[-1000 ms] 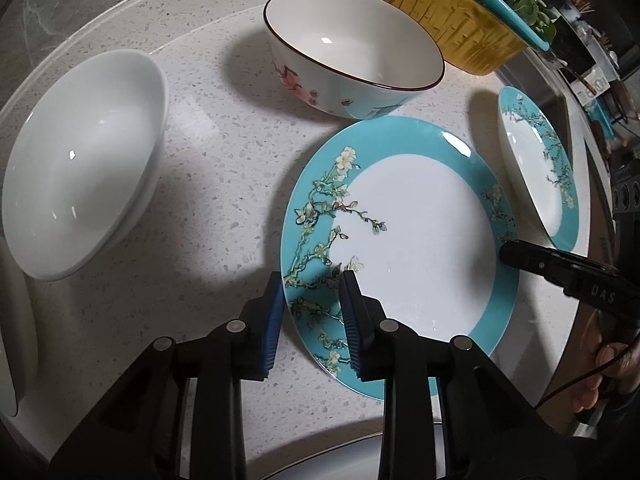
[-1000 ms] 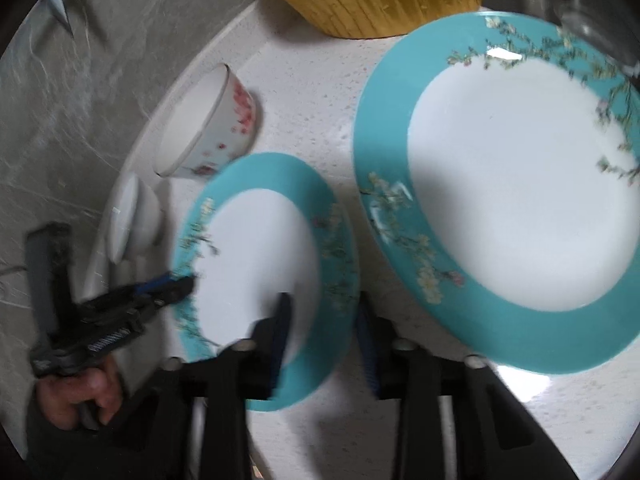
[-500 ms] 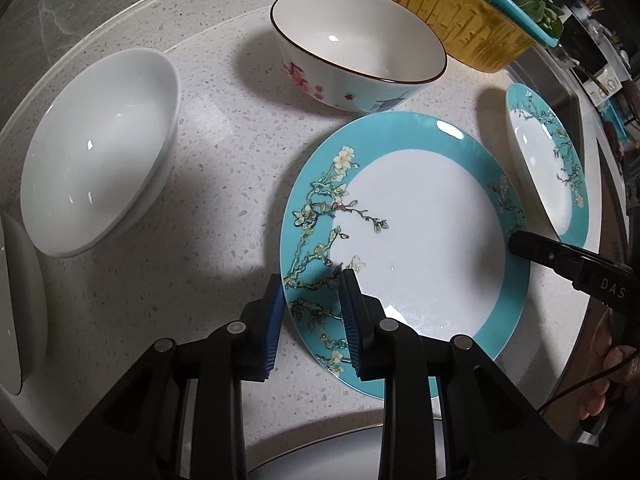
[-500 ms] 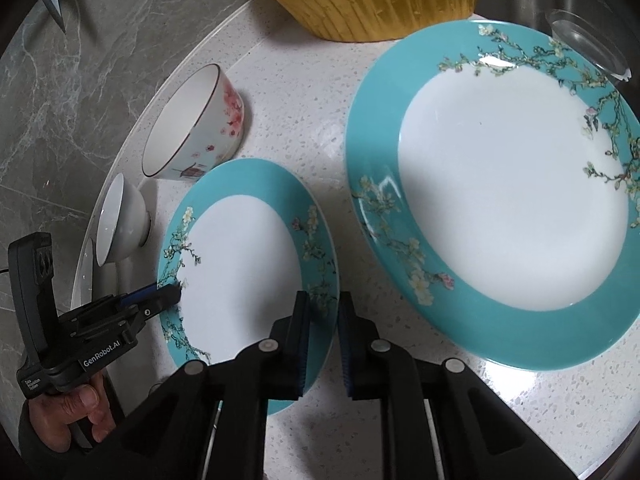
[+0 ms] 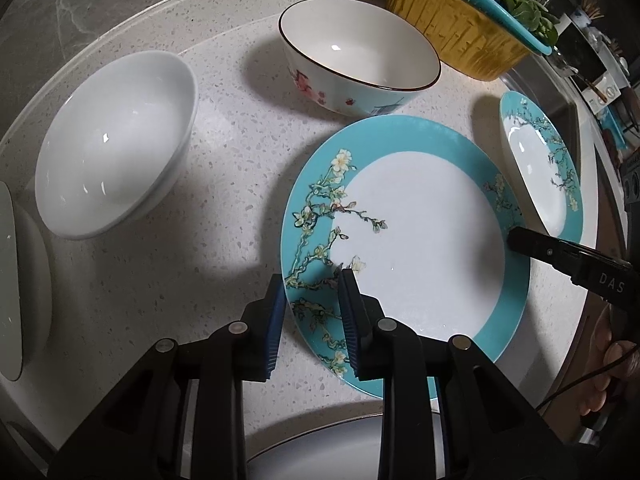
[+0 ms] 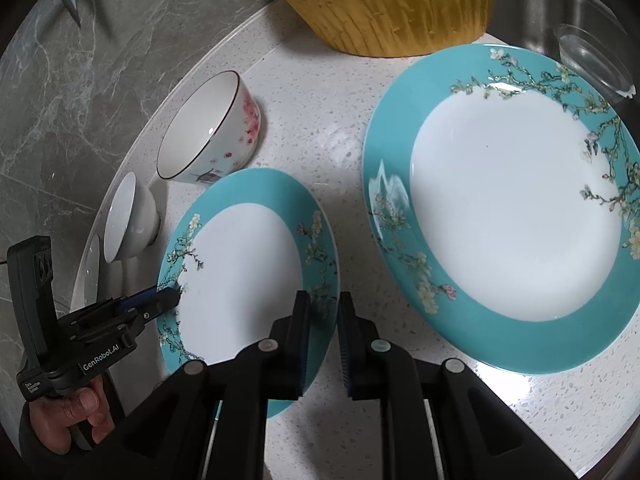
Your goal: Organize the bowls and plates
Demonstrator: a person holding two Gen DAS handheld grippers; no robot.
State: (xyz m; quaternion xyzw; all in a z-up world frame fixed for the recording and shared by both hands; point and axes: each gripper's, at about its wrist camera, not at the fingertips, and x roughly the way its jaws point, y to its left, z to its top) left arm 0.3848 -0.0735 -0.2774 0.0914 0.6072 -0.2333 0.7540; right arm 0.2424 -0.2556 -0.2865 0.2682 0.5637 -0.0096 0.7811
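Observation:
A small turquoise-rimmed plate [image 5: 420,240] [image 6: 240,272] with blossom branches lies on the speckled white counter [image 5: 224,184]. My left gripper [image 5: 312,280] is shut on its left rim, one finger under the edge and one on top. My right gripper [image 6: 324,300] is shut on the opposite rim, and its tip also shows in the left wrist view [image 5: 516,240]. A larger matching plate [image 6: 512,216] [image 5: 536,168] lies just to the right. Behind stand a flowered bowl [image 5: 360,64] [image 6: 204,128] and, further left, a plain white bowl [image 5: 112,144] [image 6: 128,216].
A yellow basket [image 5: 452,28] [image 6: 392,12] holding a turquoise colander of greens stands at the back. A steel sink [image 6: 552,8] with a clear dish [image 6: 588,60] lies at the back right. Pale plates show at the near edge [image 5: 320,452] and far left [image 5: 8,280].
The right gripper's jaws went from wide apart to closed on the small plate's right rim. The left gripper kept its hold on the left rim, and its view shifted only slightly.

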